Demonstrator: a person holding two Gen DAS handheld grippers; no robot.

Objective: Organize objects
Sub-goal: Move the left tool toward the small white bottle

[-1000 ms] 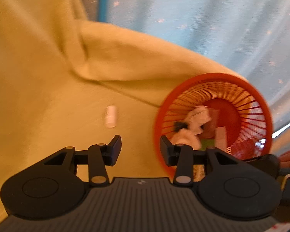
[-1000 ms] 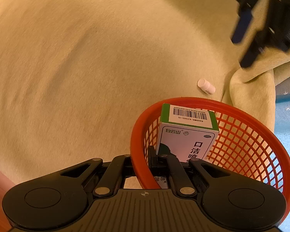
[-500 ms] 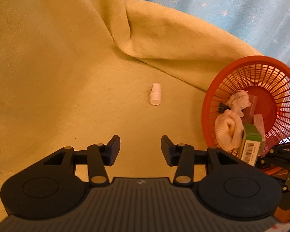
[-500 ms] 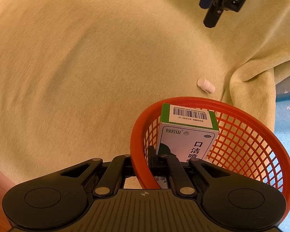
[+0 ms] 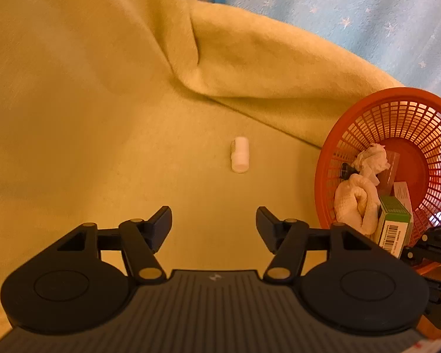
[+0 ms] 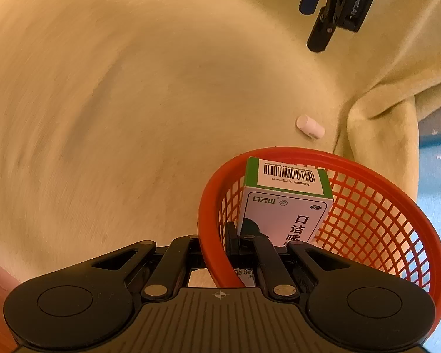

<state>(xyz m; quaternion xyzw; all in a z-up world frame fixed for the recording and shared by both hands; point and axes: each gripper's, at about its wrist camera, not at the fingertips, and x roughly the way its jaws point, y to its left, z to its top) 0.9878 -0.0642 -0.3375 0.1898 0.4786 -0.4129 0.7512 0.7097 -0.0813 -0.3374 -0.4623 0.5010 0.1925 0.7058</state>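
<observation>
Only left view shows cloths [image 5: 356, 200] inside basket [image 5: 402, 103].

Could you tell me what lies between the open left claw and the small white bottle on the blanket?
Only bare yellow blanket lies between the left claw and the white bottle, as the left wrist view shows.

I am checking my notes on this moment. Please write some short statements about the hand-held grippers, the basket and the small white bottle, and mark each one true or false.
1. The left hand-held gripper is open and holds nothing. True.
2. The small white bottle lies inside the red basket. False: it lies on the yellow blanket, beside the basket.
3. The right hand-held gripper clamps the basket's rim. True.
4. The basket is empty. False: it holds a green-and-white medicine box and white cloths.
</observation>
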